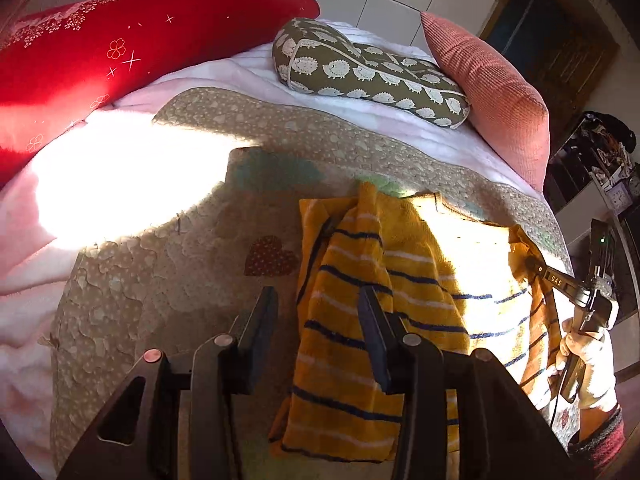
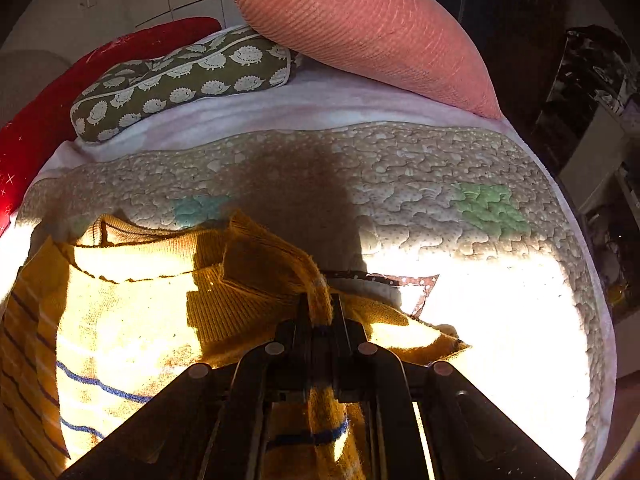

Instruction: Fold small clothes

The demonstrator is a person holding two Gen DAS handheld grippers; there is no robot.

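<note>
mid-fold on a small yellow striped sweater (image 1: pixel 400 264) lying on a quilt (image 1: pixel 160 280) on the bed. the left side looks already folded in: a sleeve (image 1: pixel 352 280) lies as a long strip over the body. now it's the right side's turn.

right gripper (image 2: pixel 320 304) is pressed together, pinching the yellow knit at the sweater's right edge near the shoulder; fabric runs up between the jaws and a bit is lifted off the quilt. in the left view the same tool shows at the sweater's far right edge, held by a hand (image 1: pixel 580 352).

left gripper (image 1: pixel 316 308) is spread partway with nothing between the jaws. it hovers above the quilt and the folded sleeve's left margin, not touching cloth as far as i can tell.

next move, judged: carry the pinched right edge across toward the middle and lay it over the body, keeping it flat; the left tool probably needs to pin or smooth the folded side so it doesn't drag.

orientation: collar (image 2: pixel 132 264) points away, toward the pillows (image 1: pixel 360 68); the hem is nearest the cameras. the long axis runs near-to-far, tilted slightly in the left view. strong sun patches wash out part of the body, so stripes there are hard to read.
</note>
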